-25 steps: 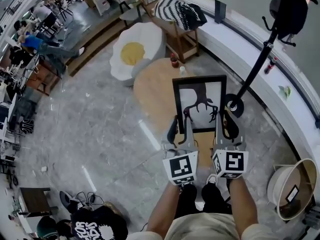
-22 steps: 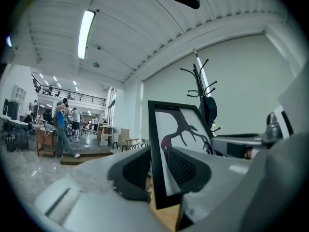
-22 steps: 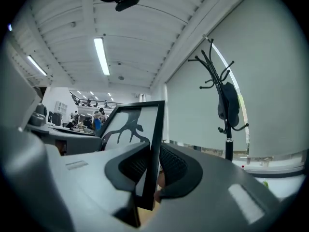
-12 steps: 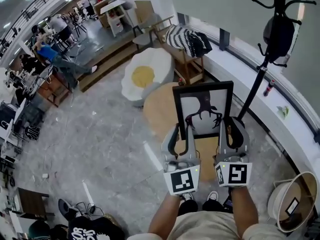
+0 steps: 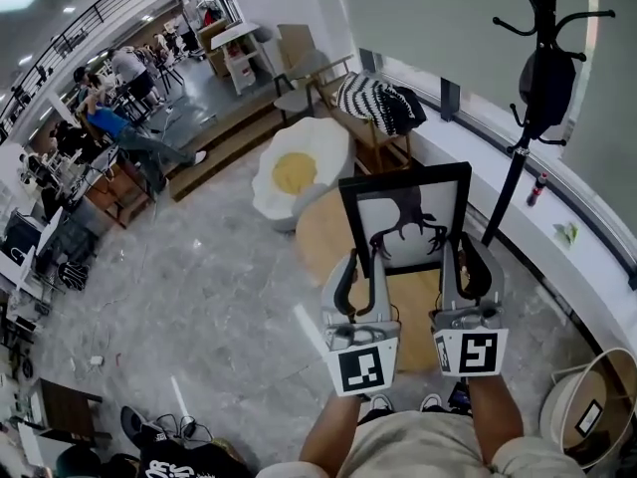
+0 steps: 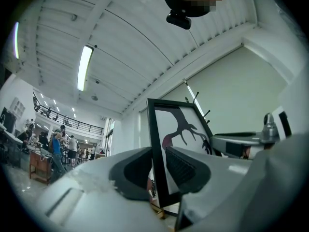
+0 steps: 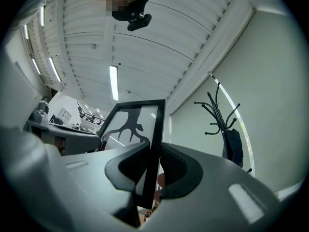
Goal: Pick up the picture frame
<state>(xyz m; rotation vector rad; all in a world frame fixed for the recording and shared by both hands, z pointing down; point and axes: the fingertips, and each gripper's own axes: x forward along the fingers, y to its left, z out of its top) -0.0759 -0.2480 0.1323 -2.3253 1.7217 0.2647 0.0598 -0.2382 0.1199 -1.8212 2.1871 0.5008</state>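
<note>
The picture frame (image 5: 403, 222), black-edged with a dark antler print, is upright in the air over the round wooden counter (image 5: 317, 235), clear of its top. The left claw (image 5: 362, 267) grips the frame's left side bar near the bottom; its jaws have just been closing, with the bar pinched between the pads (image 6: 186, 166). The right claw (image 5: 468, 263) clamps the right side bar at the same level. Beyond the counter, to the left, sits an egg-shaped cushion (image 5: 299, 172). A coat stand (image 5: 532, 98) rises at the far right.
</note>
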